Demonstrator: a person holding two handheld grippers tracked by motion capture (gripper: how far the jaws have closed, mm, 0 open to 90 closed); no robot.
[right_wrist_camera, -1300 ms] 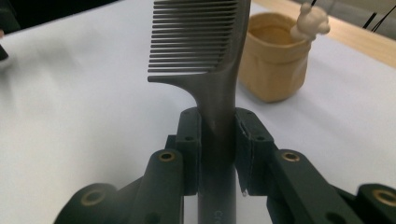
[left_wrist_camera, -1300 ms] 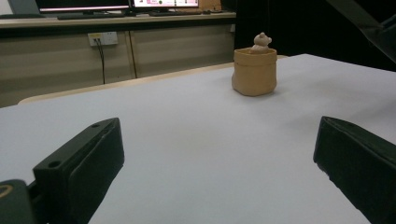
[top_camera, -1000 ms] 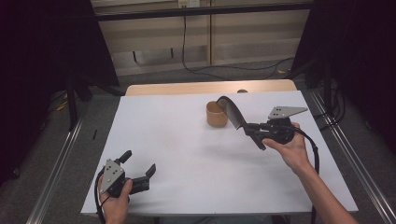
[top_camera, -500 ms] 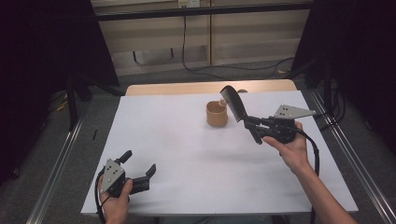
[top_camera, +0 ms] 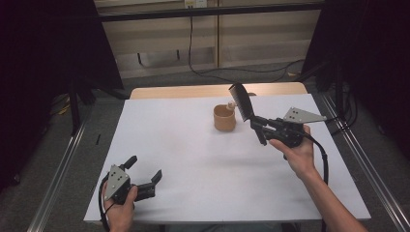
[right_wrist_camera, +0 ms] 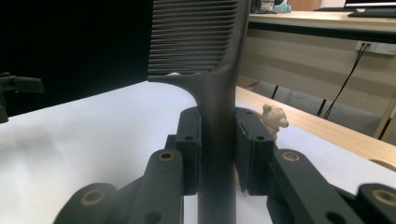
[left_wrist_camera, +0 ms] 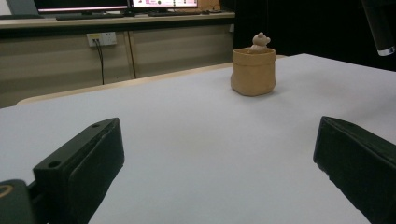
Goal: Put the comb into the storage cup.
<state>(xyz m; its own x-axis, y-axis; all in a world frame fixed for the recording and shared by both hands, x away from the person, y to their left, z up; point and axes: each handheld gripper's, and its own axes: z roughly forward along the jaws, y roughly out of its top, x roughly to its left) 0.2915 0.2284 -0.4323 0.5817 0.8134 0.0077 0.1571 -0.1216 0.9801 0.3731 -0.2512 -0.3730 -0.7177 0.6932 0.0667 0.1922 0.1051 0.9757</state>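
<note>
Right gripper (top_camera: 258,126): clenched on a black comb (top_camera: 241,102), raised above the table (top_camera: 193,159) near its far right corner, just beside the tan pouch (top_camera: 225,118). Left gripper (top_camera: 144,175): released, jaws wide, by the near left corner.

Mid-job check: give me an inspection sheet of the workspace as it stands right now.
Surface: white table, bare in the middle.
Job's things: black comb held raised beside the tan cup; small bear figure sticks out of the cup.
Clutter: nothing seen.
Grippers: right gripper shut on the comb's handle; left gripper open, holding nothing, near the front edge.
Cables: one trails from the right gripper; another hangs down the back wall.
Surroundings: wall socket, monitors on a rear desk.
</note>
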